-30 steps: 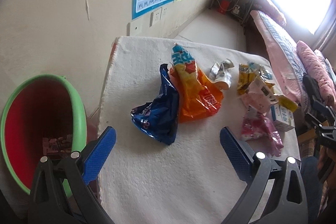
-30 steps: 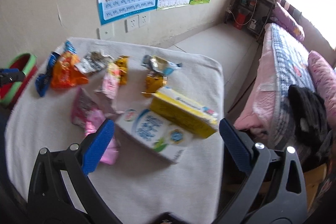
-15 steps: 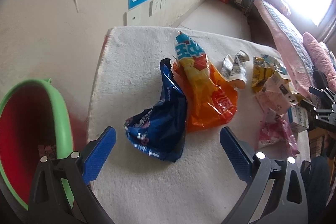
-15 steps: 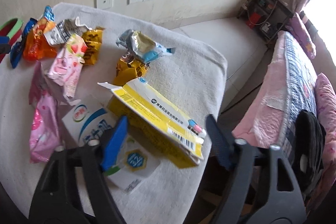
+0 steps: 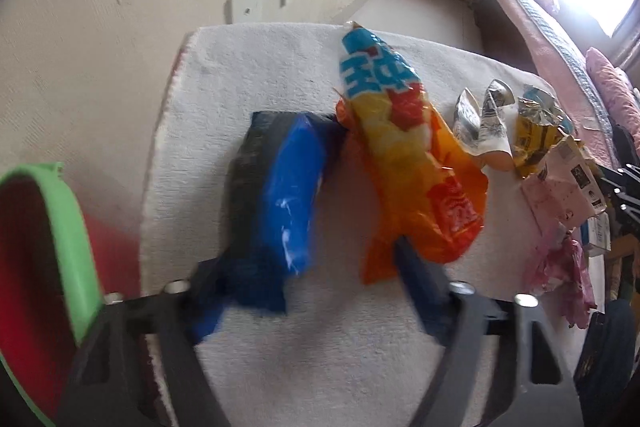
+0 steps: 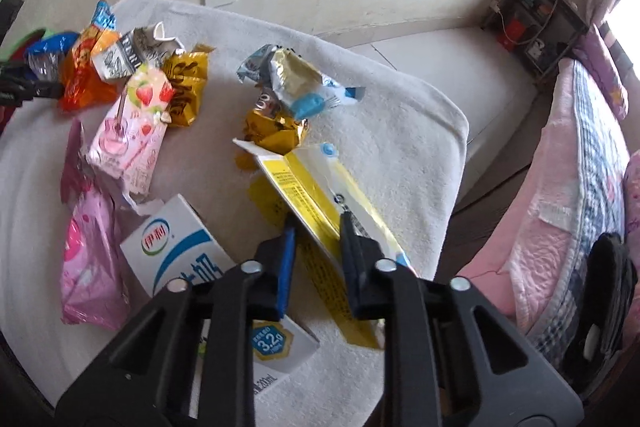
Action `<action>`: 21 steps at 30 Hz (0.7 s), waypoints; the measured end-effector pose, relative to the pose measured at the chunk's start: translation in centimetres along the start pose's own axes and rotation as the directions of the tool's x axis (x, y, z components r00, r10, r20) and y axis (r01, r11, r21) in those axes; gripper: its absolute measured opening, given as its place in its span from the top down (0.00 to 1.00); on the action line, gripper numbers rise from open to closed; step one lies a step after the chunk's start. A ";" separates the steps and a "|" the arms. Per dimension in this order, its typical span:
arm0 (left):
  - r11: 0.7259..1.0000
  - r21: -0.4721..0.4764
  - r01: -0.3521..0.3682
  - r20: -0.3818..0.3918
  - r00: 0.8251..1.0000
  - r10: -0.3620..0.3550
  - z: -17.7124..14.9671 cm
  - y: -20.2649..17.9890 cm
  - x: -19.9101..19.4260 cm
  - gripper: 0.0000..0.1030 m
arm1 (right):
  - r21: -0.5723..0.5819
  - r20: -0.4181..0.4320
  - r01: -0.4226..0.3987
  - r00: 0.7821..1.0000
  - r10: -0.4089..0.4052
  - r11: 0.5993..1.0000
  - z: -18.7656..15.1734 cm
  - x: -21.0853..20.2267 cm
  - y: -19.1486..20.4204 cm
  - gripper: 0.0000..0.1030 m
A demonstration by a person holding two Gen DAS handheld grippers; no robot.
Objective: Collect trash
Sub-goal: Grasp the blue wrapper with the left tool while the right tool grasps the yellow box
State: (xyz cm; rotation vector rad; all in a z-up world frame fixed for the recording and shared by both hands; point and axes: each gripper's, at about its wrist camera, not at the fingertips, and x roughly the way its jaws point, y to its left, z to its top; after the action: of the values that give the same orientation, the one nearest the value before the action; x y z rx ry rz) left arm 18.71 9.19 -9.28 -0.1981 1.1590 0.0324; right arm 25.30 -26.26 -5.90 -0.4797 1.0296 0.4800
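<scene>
Jaws astride yellow carton (image 6: pixel 320 203)

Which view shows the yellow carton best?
Right wrist: the yellow carton fills the centre, its flap between the right gripper, whose jaws are closing on it. The left wrist view doesn't show it.

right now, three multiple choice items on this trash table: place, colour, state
1. The green-rimmed red bin stands: A beside the white towel-covered table; B on it; C on the bed.
2. The flattened cardboard carton in the right claw is: A green; B yellow; C black.
3. The white and blue milk carton: A stands upright; B hangs off the edge; C lies flat.
Key: 1 A, the left wrist view shows it off the table's edge. 2 B, the closing jaws flank its yellow flap. 3 C, its printed face points up.
</scene>
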 end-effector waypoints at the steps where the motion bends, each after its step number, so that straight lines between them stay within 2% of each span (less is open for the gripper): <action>1: 1.000 -0.009 0.010 0.000 1.000 -0.010 -0.1 0.1 -0.2 0.58 | 0.008 0.004 0.001 1.000 -0.001 1.000 0.0 -0.2 -0.1 0.84; 2: 1.000 -0.020 0.023 0.000 1.000 -0.023 -0.2 0.2 -0.4 0.69 | 0.011 0.007 0.004 1.000 -0.004 1.000 0.0 -0.3 -0.1 0.85; 4: 0.999 -0.022 0.030 0.003 1.000 -0.030 -0.4 0.2 -0.7 0.78 | 0.014 0.010 0.004 1.000 -0.004 1.000 -0.1 -0.6 -0.1 0.86; 7: 0.999 -0.034 0.043 0.012 0.999 -0.042 -0.5 0.3 -1.3 0.79 | 0.025 0.016 0.008 1.000 -0.009 1.000 -0.3 -0.9 -0.2 0.86; 9: 0.997 -0.047 0.056 0.019 0.998 -0.055 -0.7 0.4 -1.8 0.87 | 0.043 0.022 0.004 1.000 -0.005 0.999 -0.4 -1.2 -0.5 0.86; 15: 0.996 -0.042 0.073 0.057 0.996 -0.071 -1.2 0.2 -3.7 0.91 | 0.070 0.040 -0.003 0.999 0.001 0.998 -0.6 -2.0 -0.7 0.88; 21: 0.998 -0.009 0.058 0.091 0.994 -0.057 -1.7 -0.8 -5.9 0.91 | 0.093 0.089 -0.002 0.996 -0.007 0.996 -0.3 -3.8 -0.9 0.91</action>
State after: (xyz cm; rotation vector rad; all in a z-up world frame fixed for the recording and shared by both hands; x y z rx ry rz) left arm 14.93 8.61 -4.41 -0.2383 1.0624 -0.0027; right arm 24.00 -27.74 -2.55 -0.3734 0.9604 0.4454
